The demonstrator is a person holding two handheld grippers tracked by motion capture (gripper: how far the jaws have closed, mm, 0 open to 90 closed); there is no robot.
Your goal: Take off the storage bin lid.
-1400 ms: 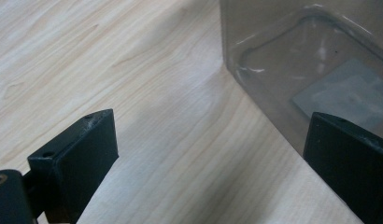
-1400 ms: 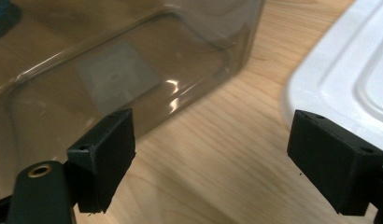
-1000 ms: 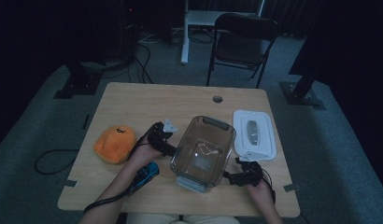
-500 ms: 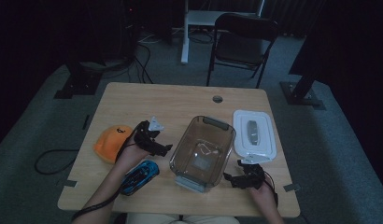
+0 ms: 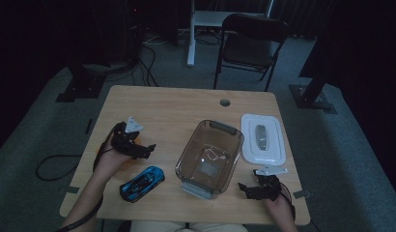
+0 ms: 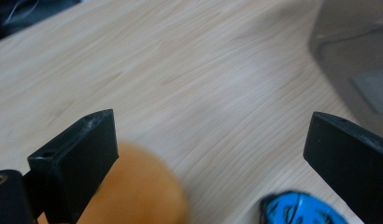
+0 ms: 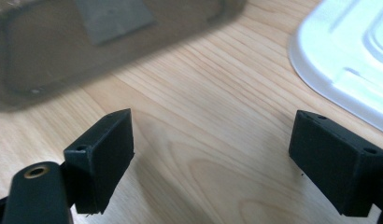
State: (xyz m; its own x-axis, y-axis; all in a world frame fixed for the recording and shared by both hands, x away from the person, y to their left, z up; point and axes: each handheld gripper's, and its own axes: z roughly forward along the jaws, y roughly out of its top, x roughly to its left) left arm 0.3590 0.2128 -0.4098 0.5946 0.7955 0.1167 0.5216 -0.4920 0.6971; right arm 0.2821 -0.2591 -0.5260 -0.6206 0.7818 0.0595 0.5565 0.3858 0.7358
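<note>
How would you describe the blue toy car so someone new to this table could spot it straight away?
Start at the wooden table and find the clear plastic tub near its middle. The blue toy car lies to the left of that tub, close to the table's near edge, just below the left gripper, whose jaws are open. It is the one bright blue, glossy thing there, unlike the white lid on the tub's far side.

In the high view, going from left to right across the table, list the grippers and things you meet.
left gripper → blue toy car → clear container → right gripper → white lid
</note>
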